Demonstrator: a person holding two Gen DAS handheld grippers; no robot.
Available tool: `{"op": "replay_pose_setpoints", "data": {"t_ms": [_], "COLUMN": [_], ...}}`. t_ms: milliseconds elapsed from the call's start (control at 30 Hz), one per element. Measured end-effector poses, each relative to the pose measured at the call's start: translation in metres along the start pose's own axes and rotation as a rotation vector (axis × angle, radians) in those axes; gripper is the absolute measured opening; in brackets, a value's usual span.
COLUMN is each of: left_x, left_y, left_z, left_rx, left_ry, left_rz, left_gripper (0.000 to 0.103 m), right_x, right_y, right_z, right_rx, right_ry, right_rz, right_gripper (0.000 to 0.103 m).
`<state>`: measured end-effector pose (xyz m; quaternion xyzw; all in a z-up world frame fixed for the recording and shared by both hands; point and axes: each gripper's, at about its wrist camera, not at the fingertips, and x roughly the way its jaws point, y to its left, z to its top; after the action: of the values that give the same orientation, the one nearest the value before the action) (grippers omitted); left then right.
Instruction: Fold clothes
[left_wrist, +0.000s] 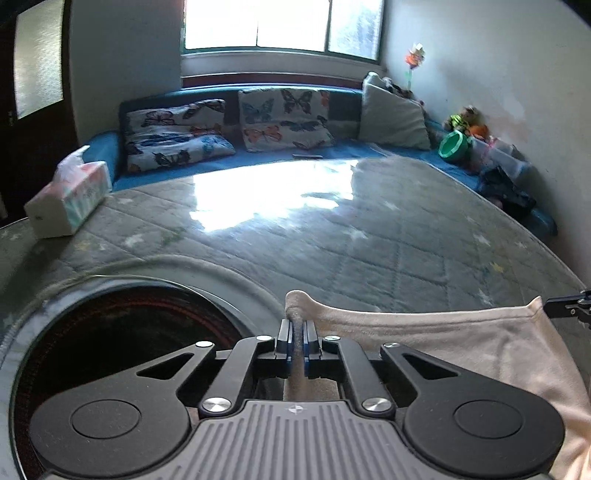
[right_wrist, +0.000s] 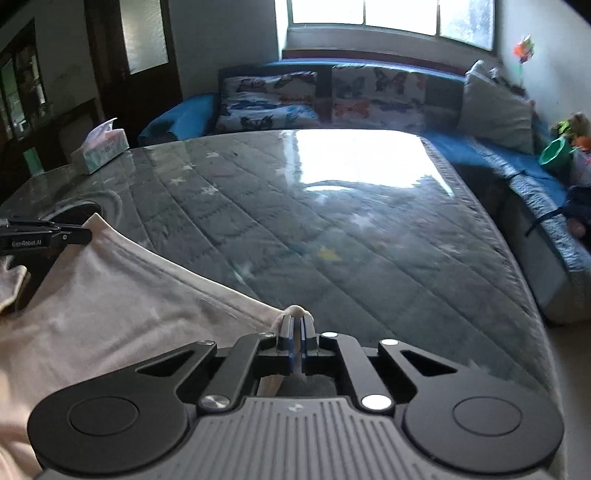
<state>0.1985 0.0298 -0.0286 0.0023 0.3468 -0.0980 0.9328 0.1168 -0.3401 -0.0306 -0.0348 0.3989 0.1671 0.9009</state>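
Left gripper (left_wrist: 296, 325): jaws pressed nearly together on a bunched corner of a pale cream garment (left_wrist: 461, 339), the cloth poking up above the fingertips (left_wrist: 284, 332). Right gripper (right_wrist: 295, 325): same state, jaws closed down on the other corner of the garment (right_wrist: 110, 295), a small nub of fabric showing above the tips.

The garment's top edge runs taut between the two grippers and the rest of the cloth falls away toward the cameras. In the left wrist view the right gripper (left_wrist: 569, 304) shows at the far right edge, at the cloth's corner. In the right wrist view the left gripper (right_wrist: 79, 236) comes in from the left edge (white lettering on its black body), likewise at the hem.

The garment lies at the near edge of a table under a grey quilted cover (left_wrist: 332, 240) with pale stars, a glossy clear sheet over it catching window glare. A dark round opening (left_wrist: 122, 339) sits in the tabletop beside the left gripper. A tissue box (left_wrist: 70, 199) stands at the far left corner of the table.

Beyond the table: a blue sofa (right_wrist: 498, 155) under the window, butterfly-print cushions (left_wrist: 284, 118), a plain pale cushion (left_wrist: 395, 114), a green pot (left_wrist: 456, 146) near the wall
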Motion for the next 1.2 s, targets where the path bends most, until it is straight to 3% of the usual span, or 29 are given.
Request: {"op": "replay_pose_setpoints", "data": {"t_ms": [267,333,367,400,633,800,900,1000,1167,1200], "left_x": [0.009,0.011,0.012,0.013,0.020,0.028,0.033,0.035,0.022,0.016], "left_y": [0.023,0.027,0.029,0.031,0.051,0.063,0.063,0.060,0.053,0.049], "left_z": [0.004,0.004,0.004,0.005,0.012,0.015,0.013,0.013,0.019,0.022], "left_rx": [-0.048,-0.059,-0.065,-0.070,-0.114,-0.132,-0.116,-0.091,-0.091,-0.095], "left_ry": [0.000,-0.001,-0.002,-0.007,-0.033,-0.024,-0.008,0.000,-0.014,-0.025], "left_rz": [0.023,0.028,0.031,0.037,0.086,0.125,0.141,0.161,0.209,0.188], "left_gripper": [0.006,0.006,0.006,0.006,0.006,0.006,0.006,0.010,0.013,0.013], "right_x": [0.028,0.035,0.039,0.042,0.066,0.090,0.084,0.061,0.028,0.022], "right_y": [0.007,0.014,0.018,0.021,0.046,0.056,0.059,0.069,0.096,0.101], "right_z": [0.021,0.022,0.022,0.027,0.062,0.076,0.077,0.067,0.036,0.029], "right_rx": [0.020,-0.017,-0.039,-0.058,-0.203,-0.244,-0.240,-0.284,-0.382,-0.404], "right_ry": [0.037,0.038,0.035,0.026,-0.048,-0.046,-0.063,-0.071,-0.005,0.005], "right_rz": [0.049,0.027,0.016,0.011,-0.031,-0.046,-0.024,0.061,0.214,0.232], "right_gripper": [0.025,0.023,0.011,0.009,0.009,0.015,0.020,0.022,0.025,0.025]}}
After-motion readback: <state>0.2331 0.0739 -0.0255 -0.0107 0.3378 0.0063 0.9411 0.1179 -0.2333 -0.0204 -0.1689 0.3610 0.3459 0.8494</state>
